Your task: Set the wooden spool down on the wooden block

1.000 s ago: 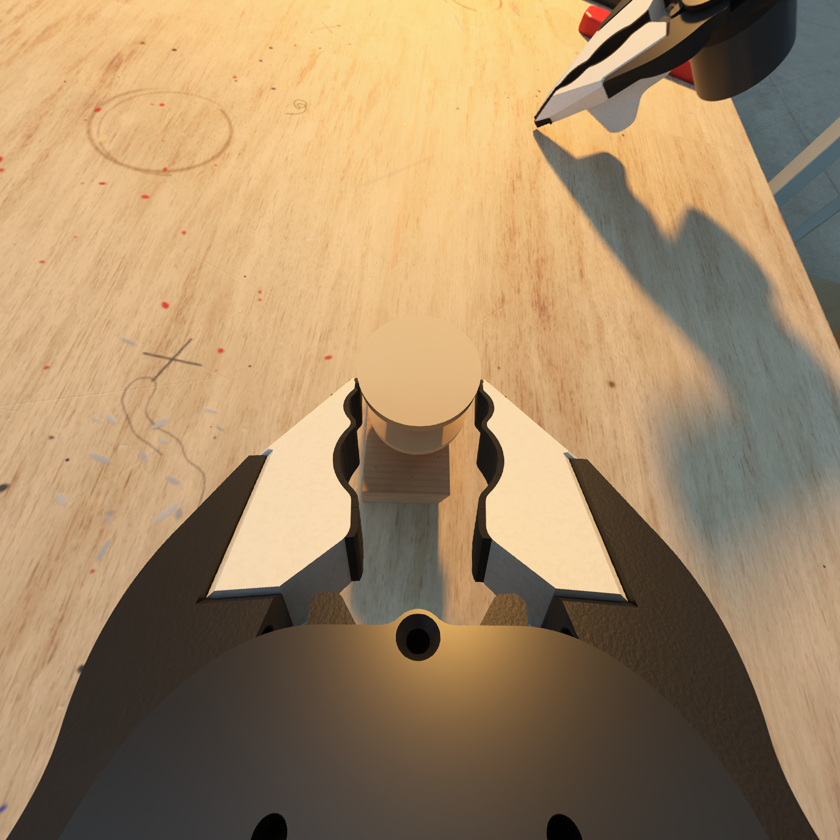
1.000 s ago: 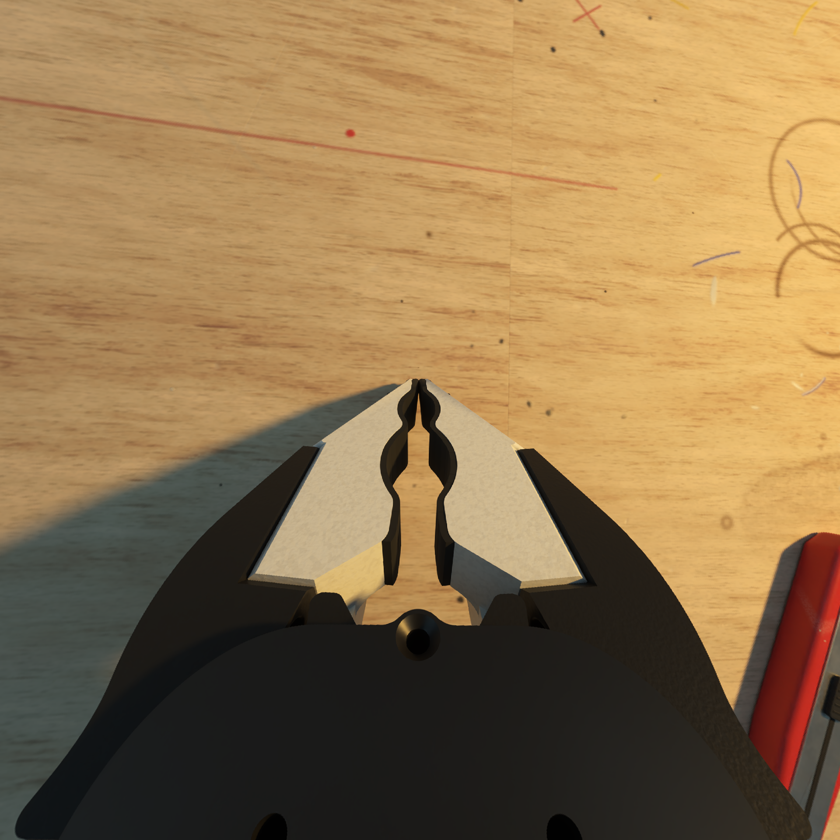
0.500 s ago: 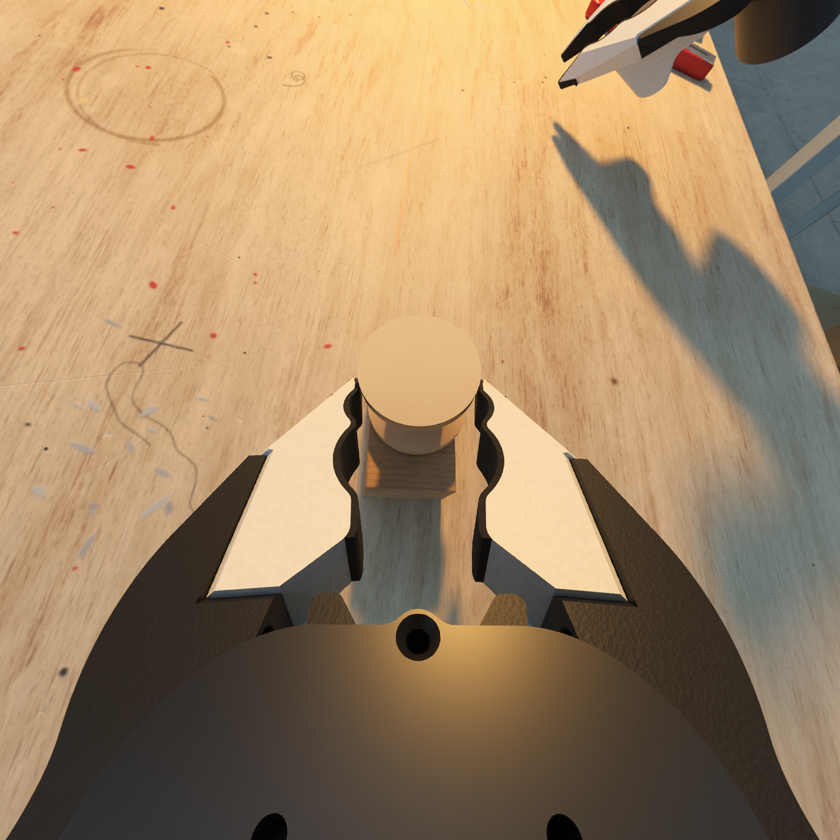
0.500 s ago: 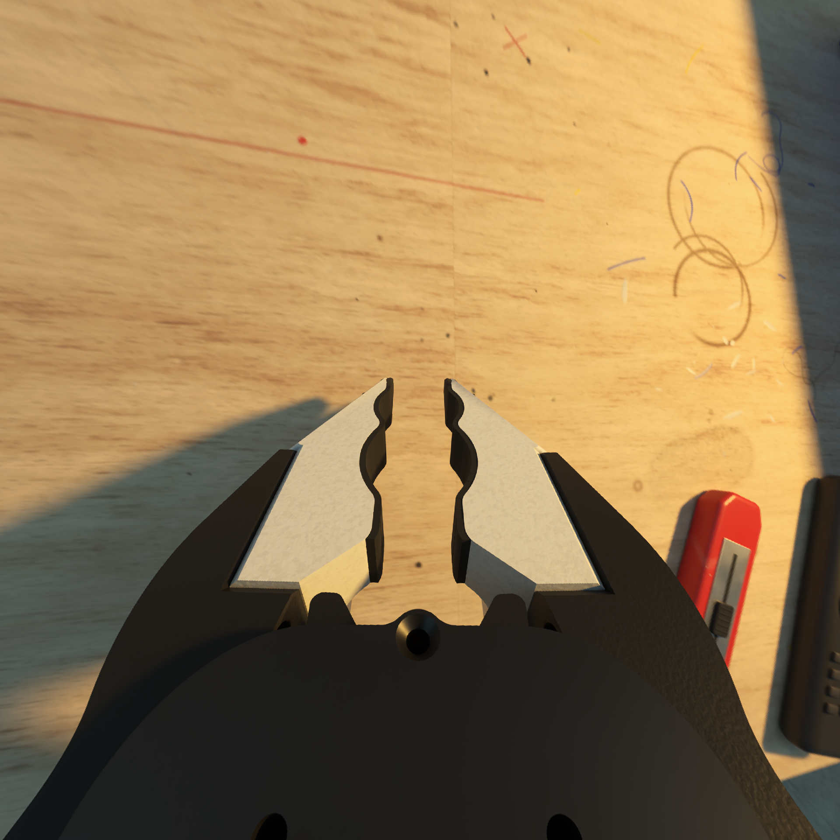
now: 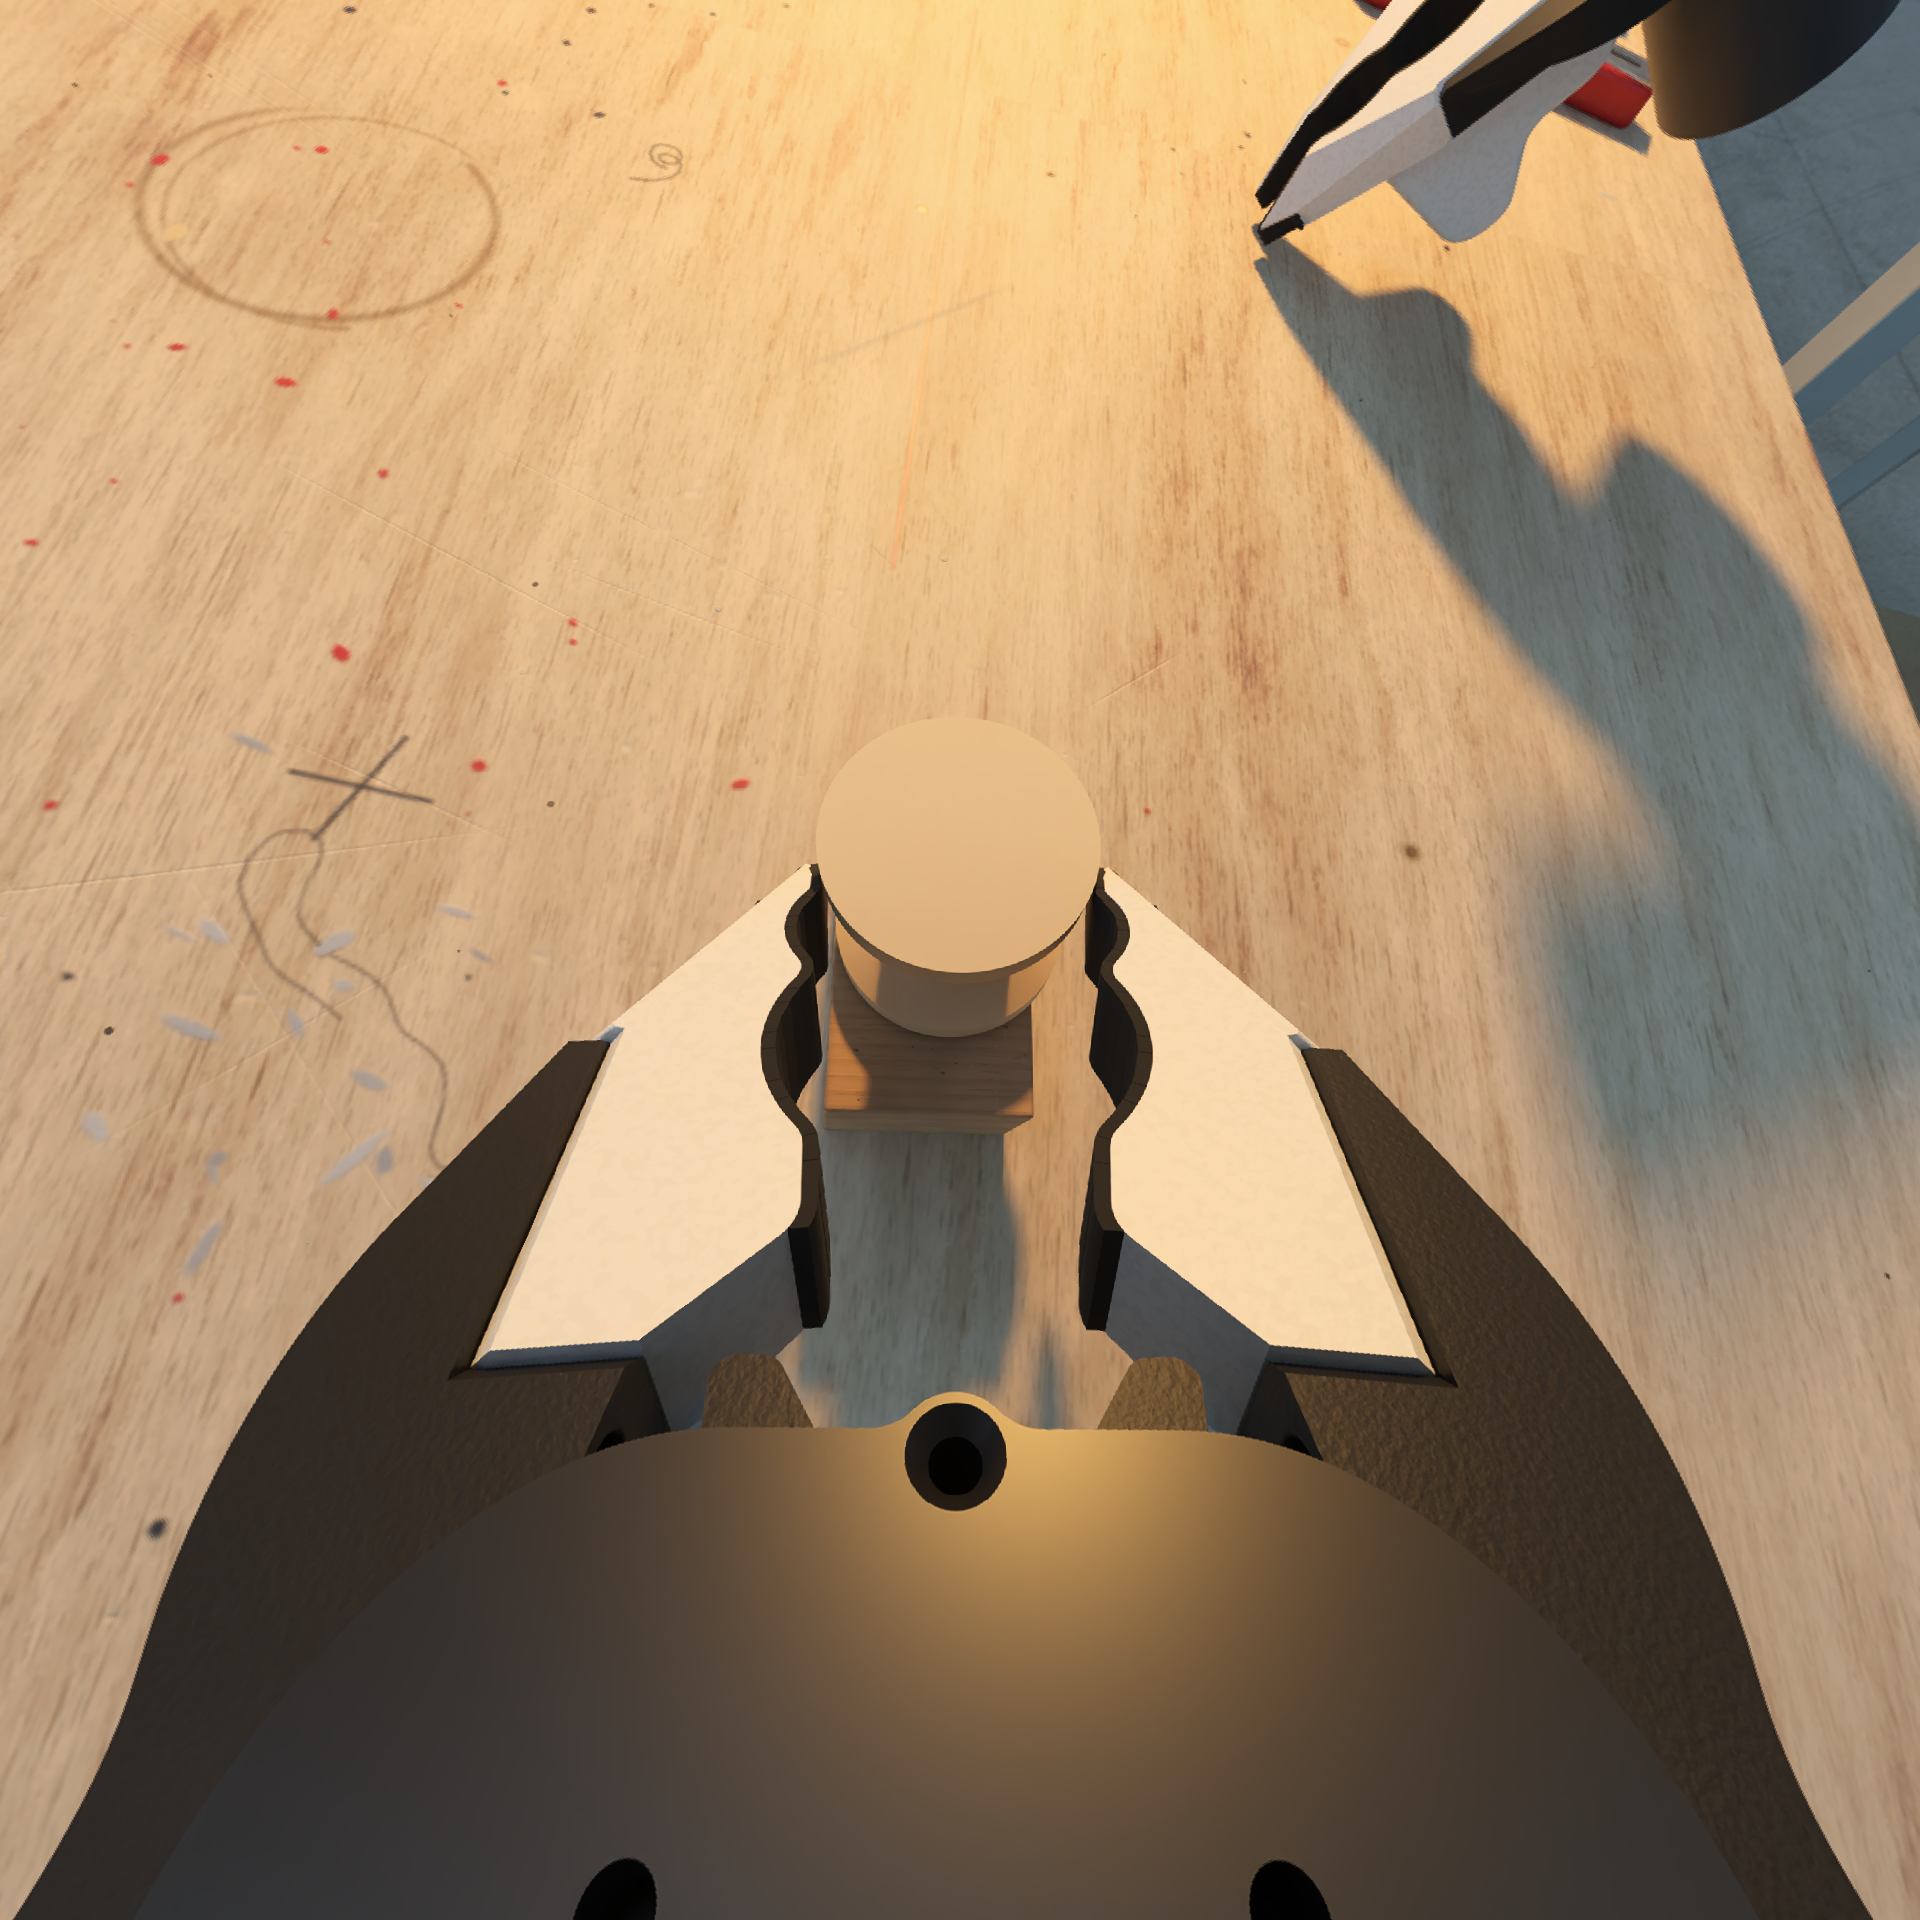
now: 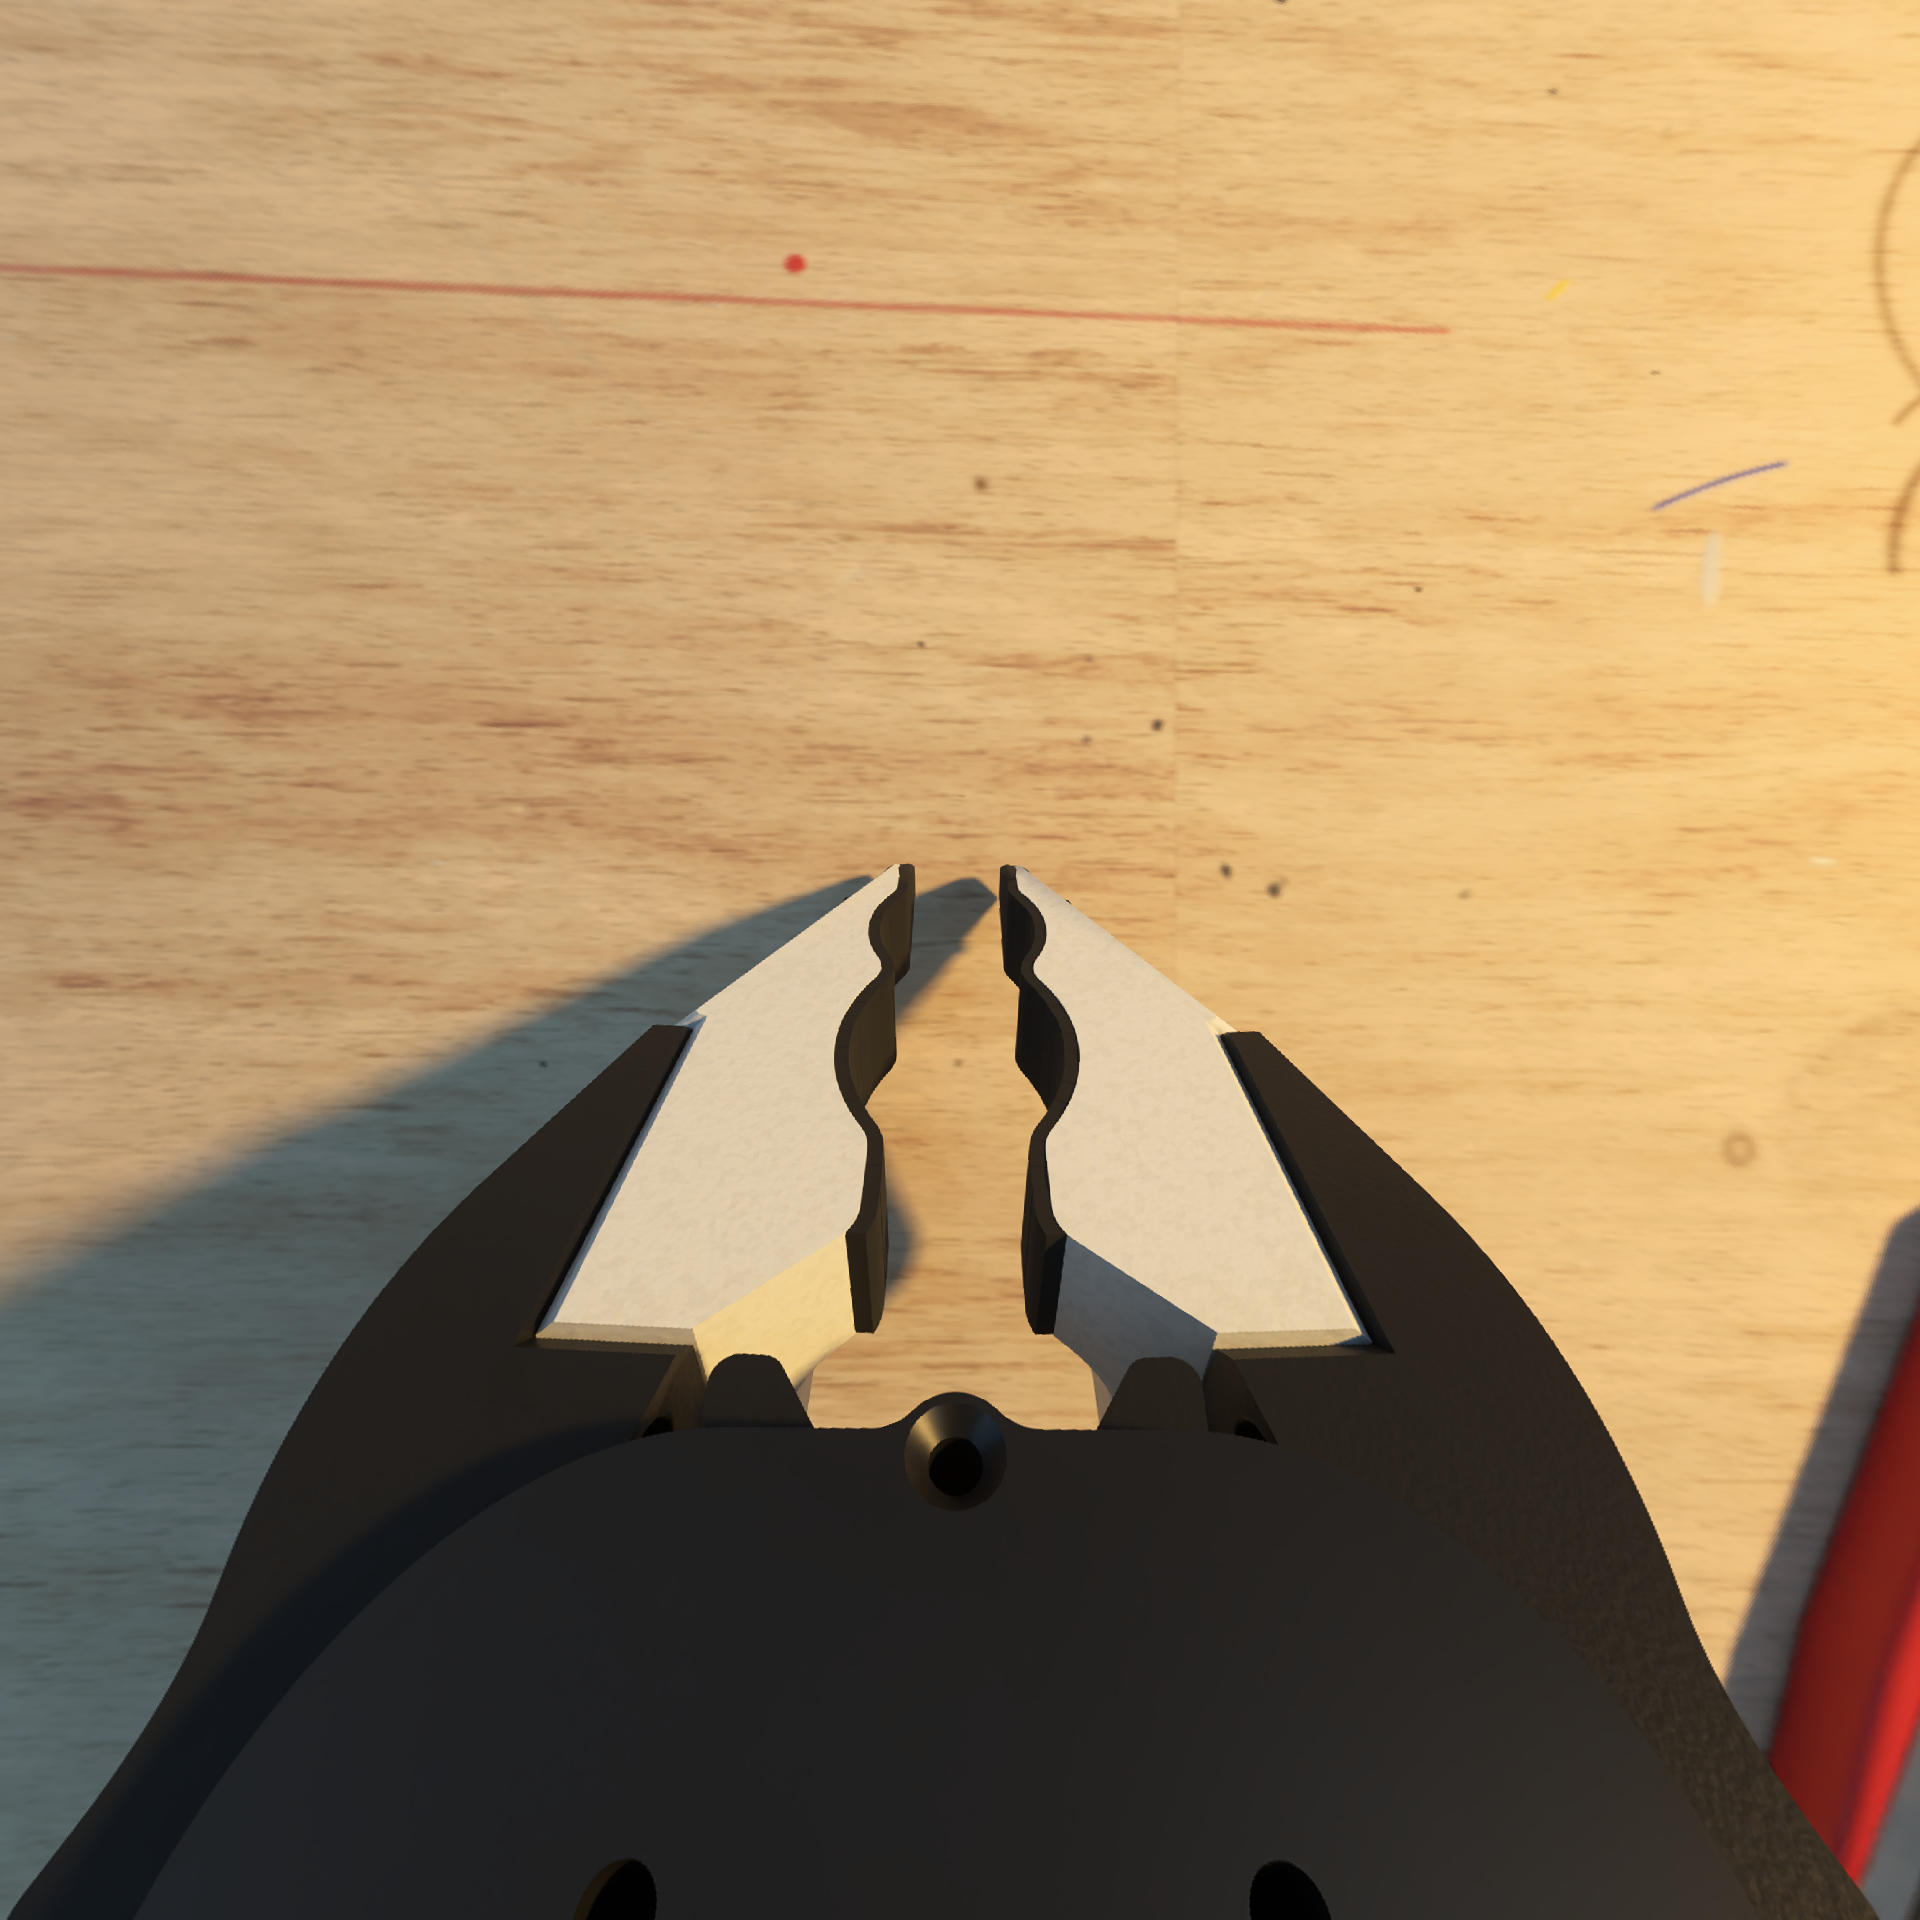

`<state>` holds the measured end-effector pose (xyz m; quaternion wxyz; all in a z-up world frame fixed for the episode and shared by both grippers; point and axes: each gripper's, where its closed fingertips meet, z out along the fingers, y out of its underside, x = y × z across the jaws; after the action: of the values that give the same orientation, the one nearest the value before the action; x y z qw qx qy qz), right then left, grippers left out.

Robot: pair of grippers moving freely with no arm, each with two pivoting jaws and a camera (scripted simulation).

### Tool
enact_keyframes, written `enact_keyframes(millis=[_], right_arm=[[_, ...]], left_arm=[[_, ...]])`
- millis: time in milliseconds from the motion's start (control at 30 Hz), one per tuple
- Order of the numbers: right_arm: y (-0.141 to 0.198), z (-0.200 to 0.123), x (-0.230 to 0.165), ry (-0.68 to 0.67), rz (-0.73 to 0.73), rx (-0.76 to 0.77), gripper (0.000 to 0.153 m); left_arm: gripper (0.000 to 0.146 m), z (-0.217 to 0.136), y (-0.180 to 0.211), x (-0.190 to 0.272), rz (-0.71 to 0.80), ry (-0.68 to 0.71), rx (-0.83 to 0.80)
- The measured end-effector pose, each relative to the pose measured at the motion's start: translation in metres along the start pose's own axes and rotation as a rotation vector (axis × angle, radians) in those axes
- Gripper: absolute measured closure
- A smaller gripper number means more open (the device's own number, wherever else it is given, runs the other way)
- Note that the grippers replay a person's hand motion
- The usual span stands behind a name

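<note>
My left gripper [image 5: 956, 878] is shut on the wooden spool [image 5: 956, 831], its fingertips pressing the round top flange from both sides. The spool stands upright right over the small wooden block [image 5: 925, 1081], which lies on the table between my fingers. I cannot tell whether the spool touches the block. My right gripper [image 6: 956, 873] is empty, its jaws a narrow gap apart, low over bare table. It also shows in the left wrist view [image 5: 1283, 213] at the far right.
A red utility knife [image 6: 1860, 1558] lies at the right gripper's right side and shows behind it in the left wrist view [image 5: 1610, 94]. The table's right edge [image 5: 1787, 343] runs close to the right gripper. Pencil and paint marks cover the wood.
The right gripper opened from shut, then narrowed partway, and shifted so the black device left its view. The left gripper with the spool barely moved over the block.
</note>
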<state>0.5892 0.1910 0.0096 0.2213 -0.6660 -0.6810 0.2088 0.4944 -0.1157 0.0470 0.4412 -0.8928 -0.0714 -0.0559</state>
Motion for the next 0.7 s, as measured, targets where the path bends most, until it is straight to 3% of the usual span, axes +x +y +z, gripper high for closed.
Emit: enact_keyframes(millis=[200, 400, 500, 567, 633, 700], right_arm=[[-0.006, 0.004, -0.027, -0.051, -0.005, 0.021, 0.136], [-0.020, -0.004, -0.040, -0.058, -0.060, 0.002, 0.124], [-0.064, -0.039, -0.047, -0.122, -0.145, 0.077, 0.121], [-0.106, -0.068, -0.041, -0.126, -0.296, 0.078, 0.118], [-0.154, -0.094, -0.034, -0.140, -0.463, 0.098, 0.116], [-0.191, -0.105, -0.032, -0.254, -0.599, 0.076, 0.116]], left_arm=[[0.096, 0.000, 0.000, 0.000, 0.002, -0.003, 0.001], [0.094, 0.001, -0.005, -0.002, -0.022, 0.006, 0.042], [0.088, 0.002, -0.027, 0.004, -0.128, 0.088, 0.128], [0.086, 0.004, -0.051, 0.008, -0.164, 0.138, 0.157], [0.081, 0.009, -0.068, 0.014, -0.097, 0.156, 0.066], [0.068, 0.015, -0.078, 0.014, -0.014, 0.114, -0.132]])
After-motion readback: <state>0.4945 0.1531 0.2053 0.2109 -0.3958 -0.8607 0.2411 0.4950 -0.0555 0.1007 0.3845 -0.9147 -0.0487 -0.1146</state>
